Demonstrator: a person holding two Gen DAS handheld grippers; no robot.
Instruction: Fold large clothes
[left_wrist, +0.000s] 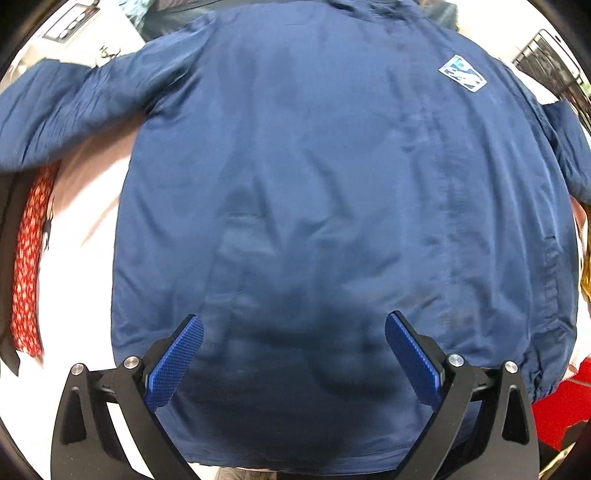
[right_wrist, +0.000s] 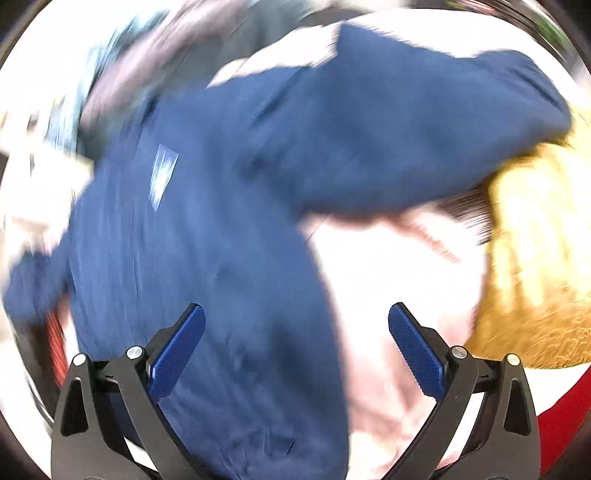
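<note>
A navy blue jacket (left_wrist: 314, 192) lies spread flat on a pale pink surface, with a light blue chest patch (left_wrist: 462, 73) at the upper right and its left sleeve (left_wrist: 62, 110) stretched out to the left. My left gripper (left_wrist: 293, 328) is open and empty, hovering above the jacket's lower hem. In the blurred right wrist view the same jacket (right_wrist: 221, 221) fills the left and middle, its right sleeve (right_wrist: 424, 129) reaching to the right. My right gripper (right_wrist: 295, 325) is open and empty over the jacket's right side edge.
A red patterned cloth (left_wrist: 27, 266) lies at the left edge. A yellow-gold garment (right_wrist: 535, 266) sits at the right, touching the sleeve end. Red fabric (left_wrist: 561, 410) shows at the lower right. The pale pink surface (right_wrist: 388, 277) shows beside the jacket. Dark clothes lie beyond the collar.
</note>
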